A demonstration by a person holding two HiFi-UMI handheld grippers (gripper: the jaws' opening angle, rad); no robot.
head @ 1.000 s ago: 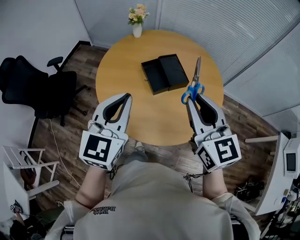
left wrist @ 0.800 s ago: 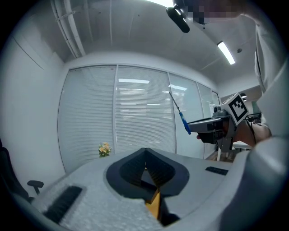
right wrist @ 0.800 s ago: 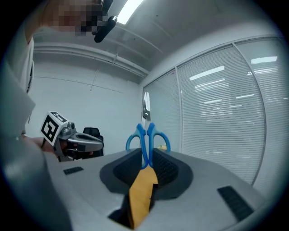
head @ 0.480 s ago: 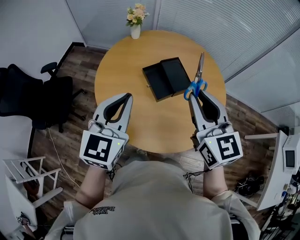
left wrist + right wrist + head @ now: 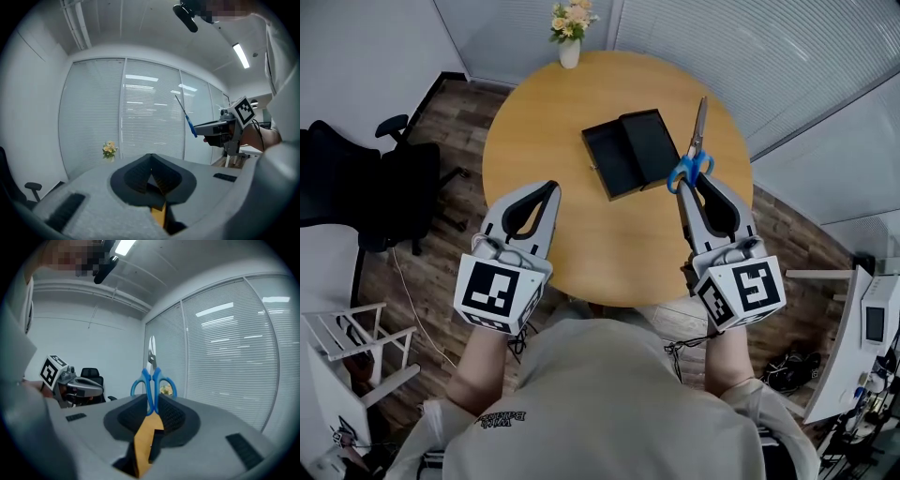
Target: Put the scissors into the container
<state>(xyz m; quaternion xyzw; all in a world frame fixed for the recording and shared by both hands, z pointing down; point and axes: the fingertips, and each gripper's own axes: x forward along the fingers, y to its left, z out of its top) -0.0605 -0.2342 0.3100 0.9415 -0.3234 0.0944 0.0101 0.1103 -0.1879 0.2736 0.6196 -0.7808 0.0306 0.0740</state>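
Blue-handled scissors stick out from my right gripper, which is shut on their handles; the blades point away over the round wooden table. In the right gripper view the scissors stand upright between the jaws. An open black container lies on the table just left of the scissors. My left gripper hovers at the table's near left, shut with nothing in it. In the left gripper view the jaws meet at the tips and the scissors show at the right.
A white vase of flowers stands at the table's far edge. A black office chair is on the floor at the left. White shelving is at the lower left, and a white desk with devices at the right.
The view has shifted slightly; both grippers stay raised over the table's near edge. The scissors remain gripped and now sit closer to the container's right side.
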